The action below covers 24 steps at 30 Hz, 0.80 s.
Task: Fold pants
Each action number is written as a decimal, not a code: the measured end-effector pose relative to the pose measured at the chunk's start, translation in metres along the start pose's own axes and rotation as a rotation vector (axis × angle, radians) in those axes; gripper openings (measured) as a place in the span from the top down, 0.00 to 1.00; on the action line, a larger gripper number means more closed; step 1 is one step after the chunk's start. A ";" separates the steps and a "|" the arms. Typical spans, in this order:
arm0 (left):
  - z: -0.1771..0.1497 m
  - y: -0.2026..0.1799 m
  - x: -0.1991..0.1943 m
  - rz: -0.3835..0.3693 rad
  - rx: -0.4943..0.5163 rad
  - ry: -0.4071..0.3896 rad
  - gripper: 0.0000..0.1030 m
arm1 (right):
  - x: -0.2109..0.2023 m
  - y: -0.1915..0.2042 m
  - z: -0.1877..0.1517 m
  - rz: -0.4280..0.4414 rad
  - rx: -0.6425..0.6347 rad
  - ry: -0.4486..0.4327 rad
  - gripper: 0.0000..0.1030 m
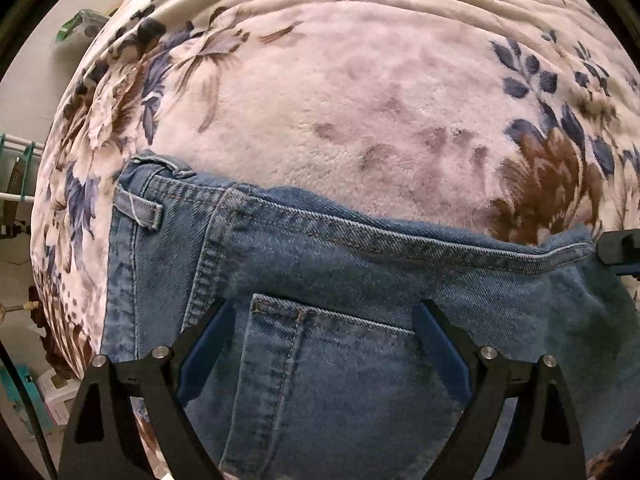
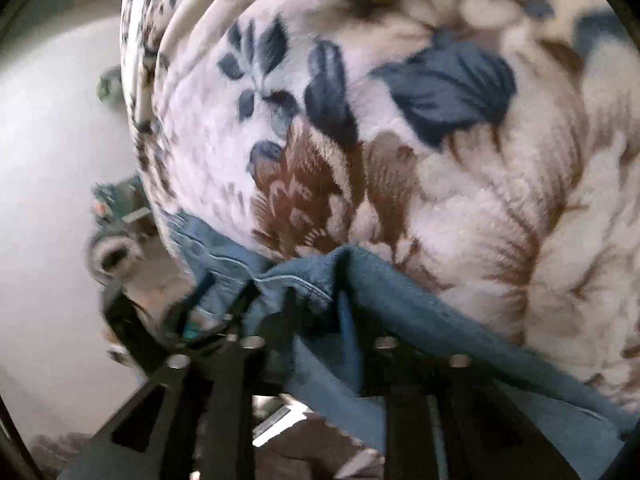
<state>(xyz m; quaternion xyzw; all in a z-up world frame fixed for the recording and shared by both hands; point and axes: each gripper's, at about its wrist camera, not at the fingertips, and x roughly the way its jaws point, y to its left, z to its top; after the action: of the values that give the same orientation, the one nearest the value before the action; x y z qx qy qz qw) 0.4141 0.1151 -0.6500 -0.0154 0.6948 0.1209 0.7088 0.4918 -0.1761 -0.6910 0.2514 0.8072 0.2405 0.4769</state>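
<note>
On a floral plush blanket (image 1: 360, 100), blue jeans (image 1: 360, 260) lie flat, back pocket (image 1: 320, 360) up. Left gripper (image 1: 322, 320): fingers spread wide over the pocket. Right gripper (image 2: 316, 300): fingers pinched together on a jeans fold, blurred.

No legible text, label, brand or number appears anywhere.

A floral fleece blanket (image 1: 360, 100) covers the bed. At nine o'clock stand a pale wall (image 1: 36, 60) and white rack (image 1: 16, 152).
</note>
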 end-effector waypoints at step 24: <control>0.049 -0.028 -0.015 -0.020 0.095 -0.078 0.10 | -0.013 -0.003 -0.046 -0.224 -0.001 -0.269 0.47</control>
<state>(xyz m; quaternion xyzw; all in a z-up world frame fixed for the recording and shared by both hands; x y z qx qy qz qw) 0.4679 0.0946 -0.6376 0.0161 0.6715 0.0812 0.7363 0.4558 -0.1931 -0.6647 0.1898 0.7589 0.1504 0.6044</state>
